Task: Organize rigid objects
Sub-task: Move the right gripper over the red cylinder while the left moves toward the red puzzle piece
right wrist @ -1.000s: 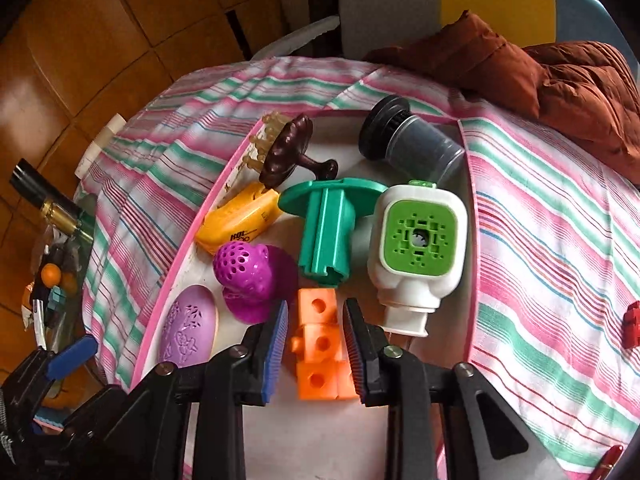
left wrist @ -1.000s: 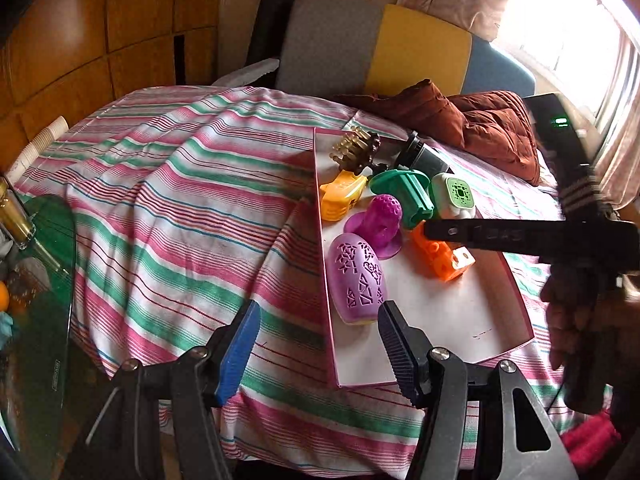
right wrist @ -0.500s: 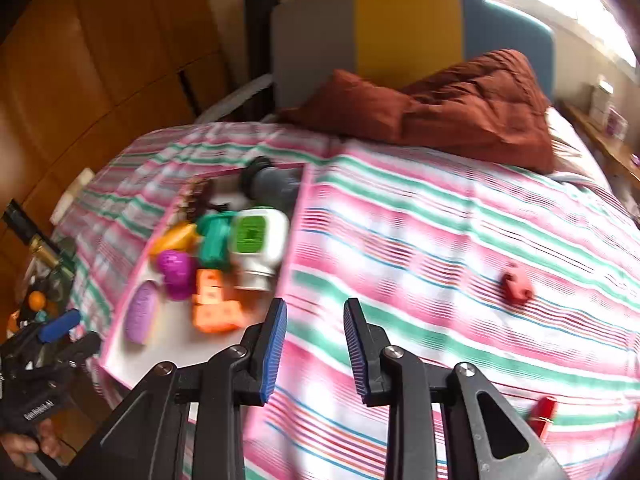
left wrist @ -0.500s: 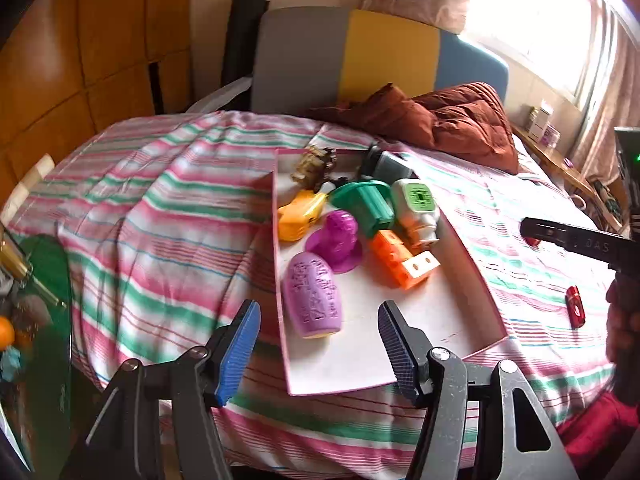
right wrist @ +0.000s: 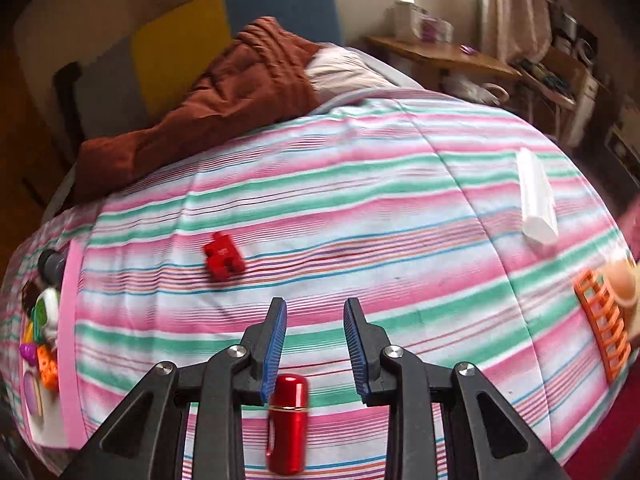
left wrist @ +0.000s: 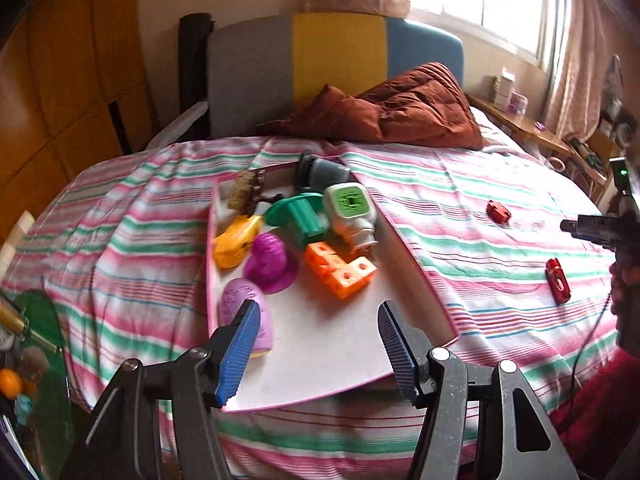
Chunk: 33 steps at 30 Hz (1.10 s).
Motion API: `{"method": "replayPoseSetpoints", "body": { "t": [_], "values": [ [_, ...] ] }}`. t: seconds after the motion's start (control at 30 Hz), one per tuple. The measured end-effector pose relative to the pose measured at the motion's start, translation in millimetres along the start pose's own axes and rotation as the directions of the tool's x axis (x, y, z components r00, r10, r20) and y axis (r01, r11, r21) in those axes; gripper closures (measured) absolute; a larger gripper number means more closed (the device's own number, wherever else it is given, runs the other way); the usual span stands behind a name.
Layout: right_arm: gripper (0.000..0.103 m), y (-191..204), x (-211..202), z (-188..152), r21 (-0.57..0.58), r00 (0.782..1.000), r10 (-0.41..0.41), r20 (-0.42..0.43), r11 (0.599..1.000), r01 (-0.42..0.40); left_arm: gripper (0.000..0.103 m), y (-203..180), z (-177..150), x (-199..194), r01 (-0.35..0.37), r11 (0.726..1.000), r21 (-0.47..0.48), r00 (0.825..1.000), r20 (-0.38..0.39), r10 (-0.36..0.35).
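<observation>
A white tray with a pink rim lies on the striped bed and holds several toys: orange cube block, purple perforated piece, lilac oval piece, yellow piece, green spool, white and green device. My left gripper is open and empty over the tray's near edge. My right gripper is open and empty above the bedspread, with a red metallic capsule lying just below it. A red block lies farther off.
A white stick-shaped item and an orange comb-like grid lie at the bed's right side. A brown quilt is piled by the headboard. A side table with clutter stands at the left.
My right gripper has left the tray and swung right over the bedspread, now above the red capsule. The left gripper has pulled back a little, still open over the tray's near edge.
</observation>
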State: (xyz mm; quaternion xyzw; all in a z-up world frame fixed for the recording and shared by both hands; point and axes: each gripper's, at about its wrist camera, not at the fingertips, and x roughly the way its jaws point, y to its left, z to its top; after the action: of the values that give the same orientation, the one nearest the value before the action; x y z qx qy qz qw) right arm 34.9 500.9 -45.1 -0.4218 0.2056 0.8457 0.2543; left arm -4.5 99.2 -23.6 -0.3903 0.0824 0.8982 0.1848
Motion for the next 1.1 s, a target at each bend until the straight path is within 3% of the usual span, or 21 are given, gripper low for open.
{"method": "replayPoseSetpoints", "body": {
  "t": [0.17, 0.37, 0.63, 0.8, 0.93, 1.1],
  "values": [
    [0.074, -31, -3, 4, 0.159, 0.999, 0.037, -0.007, 0.987, -0.036, 0.041, -26, 12, 9, 0.043, 0.999, 0.033, 0.999, -0.024, -0.042],
    [0.074, -54, 6, 2, 0.275, 0.998, 0.037, -0.058, 0.961, -0.020, 0.041, -63, 31, 19, 0.124, 0.988, 0.096, 0.992, -0.032, -0.122],
    [0.074, -68, 10, -2, 0.356, 0.993, 0.082, -0.087, 0.933, -0.046, 0.041, -116, 57, 62, 0.234, 0.965, 0.116, 0.967, -0.132, -0.218],
    [0.074, -67, 16, -2, 0.362, 0.988, 0.106, -0.111, 0.930, -0.060, 0.041, -141, 51, 77, 0.230, 0.962, 0.144, 0.964, -0.167, -0.205],
    [0.074, -61, 17, -1, 0.347, 0.986, 0.118, -0.118, 0.935, -0.070, 0.041, -156, 43, 78, 0.193, 0.954, 0.230, 0.975, -0.153, -0.160],
    [0.074, -58, 15, -1, 0.341, 0.986, 0.121, -0.115, 0.937, -0.076, 0.041, -169, 40, 77, 0.195, 0.942, 0.272, 0.976, -0.147, -0.159]
  ]
}}
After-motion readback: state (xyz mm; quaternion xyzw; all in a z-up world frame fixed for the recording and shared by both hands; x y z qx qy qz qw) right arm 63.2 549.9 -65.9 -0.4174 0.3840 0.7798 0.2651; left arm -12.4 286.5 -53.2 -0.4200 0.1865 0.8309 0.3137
